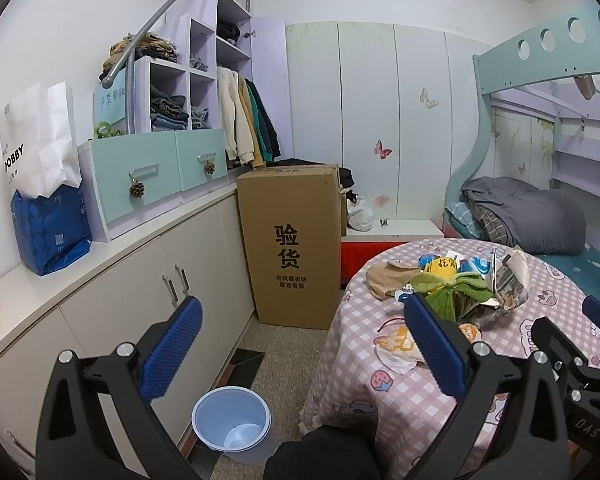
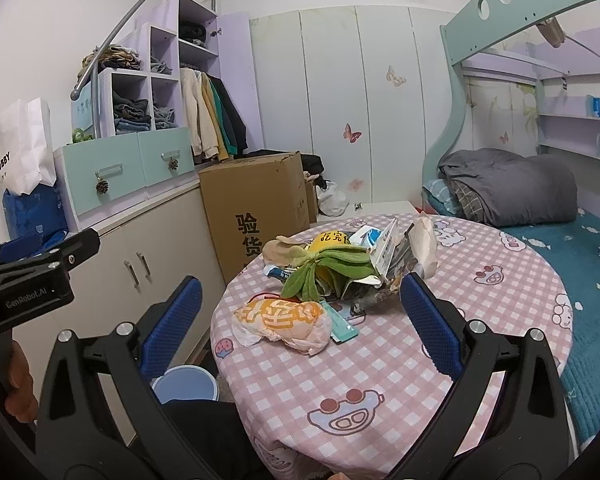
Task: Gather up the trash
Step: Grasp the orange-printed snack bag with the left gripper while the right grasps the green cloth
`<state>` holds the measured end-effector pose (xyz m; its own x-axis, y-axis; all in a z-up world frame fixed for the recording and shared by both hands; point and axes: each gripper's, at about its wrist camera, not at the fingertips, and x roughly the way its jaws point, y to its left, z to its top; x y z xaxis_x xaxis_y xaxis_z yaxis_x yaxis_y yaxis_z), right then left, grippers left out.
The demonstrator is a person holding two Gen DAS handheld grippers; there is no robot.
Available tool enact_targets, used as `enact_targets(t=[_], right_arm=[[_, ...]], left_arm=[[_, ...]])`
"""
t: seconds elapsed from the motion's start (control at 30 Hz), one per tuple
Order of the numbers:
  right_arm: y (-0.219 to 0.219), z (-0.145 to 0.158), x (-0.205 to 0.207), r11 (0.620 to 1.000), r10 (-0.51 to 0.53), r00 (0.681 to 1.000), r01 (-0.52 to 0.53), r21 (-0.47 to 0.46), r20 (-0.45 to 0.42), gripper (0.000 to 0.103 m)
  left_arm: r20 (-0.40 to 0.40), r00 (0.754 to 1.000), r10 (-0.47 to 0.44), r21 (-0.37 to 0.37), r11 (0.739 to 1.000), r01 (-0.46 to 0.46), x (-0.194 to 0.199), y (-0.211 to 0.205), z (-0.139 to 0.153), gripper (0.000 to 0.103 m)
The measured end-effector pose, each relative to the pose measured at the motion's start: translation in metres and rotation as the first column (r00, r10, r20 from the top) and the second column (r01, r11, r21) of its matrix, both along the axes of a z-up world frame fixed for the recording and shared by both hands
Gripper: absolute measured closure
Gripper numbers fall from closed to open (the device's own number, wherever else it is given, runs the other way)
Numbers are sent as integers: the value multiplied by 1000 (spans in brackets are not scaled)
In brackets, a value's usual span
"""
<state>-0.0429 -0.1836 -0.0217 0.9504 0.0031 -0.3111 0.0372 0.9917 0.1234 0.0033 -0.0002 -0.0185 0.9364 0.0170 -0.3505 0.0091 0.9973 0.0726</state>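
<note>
Plainly two hand-held grippers (image 2: 300, 320), one bin (image 1: 231, 418).

Landmark: table (image 2: 480, 292). On it, heaped near the middle: trash pile (image 2: 340, 264); just before the pile, toward the near edge, a bag (image 2: 284, 322), touching a flat packet (image 2: 342, 326) on its right. On the floor left of the table, close by its near edge: bin (image 1: 231, 416). Beyond the bin, left of the table's far side: box (image 1: 296, 244), standing against the cabinet (image 1: 148, 280). Right of and behind the table: bed (image 2: 572, 264), bedding (image 2: 512, 192) on it. Behind the table, possibly a low bench (image 1: 392, 232).
</note>
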Motion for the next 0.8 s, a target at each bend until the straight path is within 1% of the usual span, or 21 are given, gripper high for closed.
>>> enact_targets(t=[0.4,0.67,0.8], right_arm=[[-11,-14,13,1000,-5,999,6,25,-43,6],[-29,-22,21,998,-22,997,26,61,-73,6],[-43,-28,26,996,-42,995,49,79,-91,6]], left_arm=[[-74,997,-4,10,1000,5,18,-9,-11,4],[-122,992,-25,20,999,28,31,-23,-21,4],[-166,985,-43,11,999,46,43,-34,-31,4]])
